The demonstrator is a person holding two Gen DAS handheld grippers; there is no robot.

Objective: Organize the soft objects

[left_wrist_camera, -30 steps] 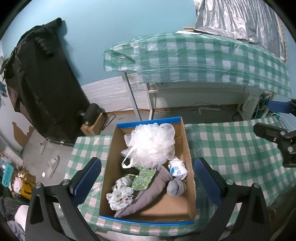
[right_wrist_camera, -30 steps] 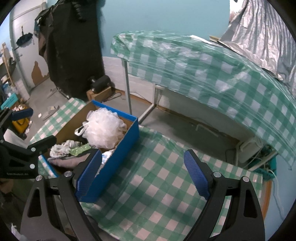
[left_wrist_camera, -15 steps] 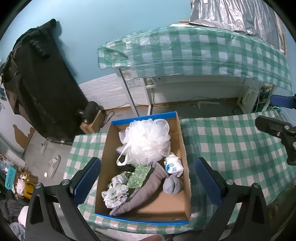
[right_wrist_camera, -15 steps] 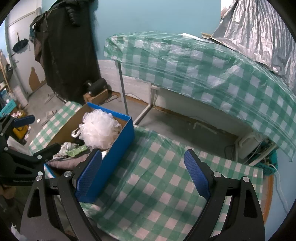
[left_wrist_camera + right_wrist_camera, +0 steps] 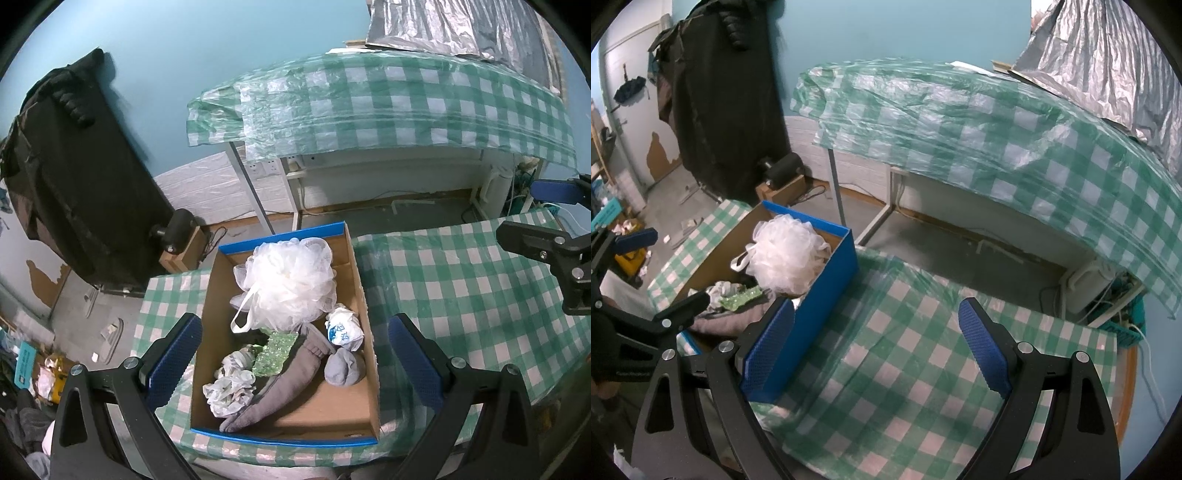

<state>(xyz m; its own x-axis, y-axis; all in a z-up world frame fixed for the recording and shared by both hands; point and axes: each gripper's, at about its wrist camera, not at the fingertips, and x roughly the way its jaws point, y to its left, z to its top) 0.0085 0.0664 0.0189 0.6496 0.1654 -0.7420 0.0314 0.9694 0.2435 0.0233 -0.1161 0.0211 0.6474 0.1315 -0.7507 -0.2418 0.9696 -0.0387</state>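
My left tongs point(image 5: 295, 362) stand wide apart and empty above the near end of the cardboard box point(image 5: 364, 295); my right tongs point(image 5: 877, 354) gape equally wide, holding nothing, over the bare checked surface point(image 5: 905, 369) beside the box; nearest in the box lies a grey sock point(image 5: 280, 384), limp and light, best pinched at mid-length; beside it a crumpled white bag point(image 5: 231, 387), slippery and nearly weightless, and a balled grey sock point(image 5: 343, 367), compact and easy to grip; farthest sits the white mesh pouf point(image 5: 291, 282), springy and bulky; I judge its cord loop the surest hold.
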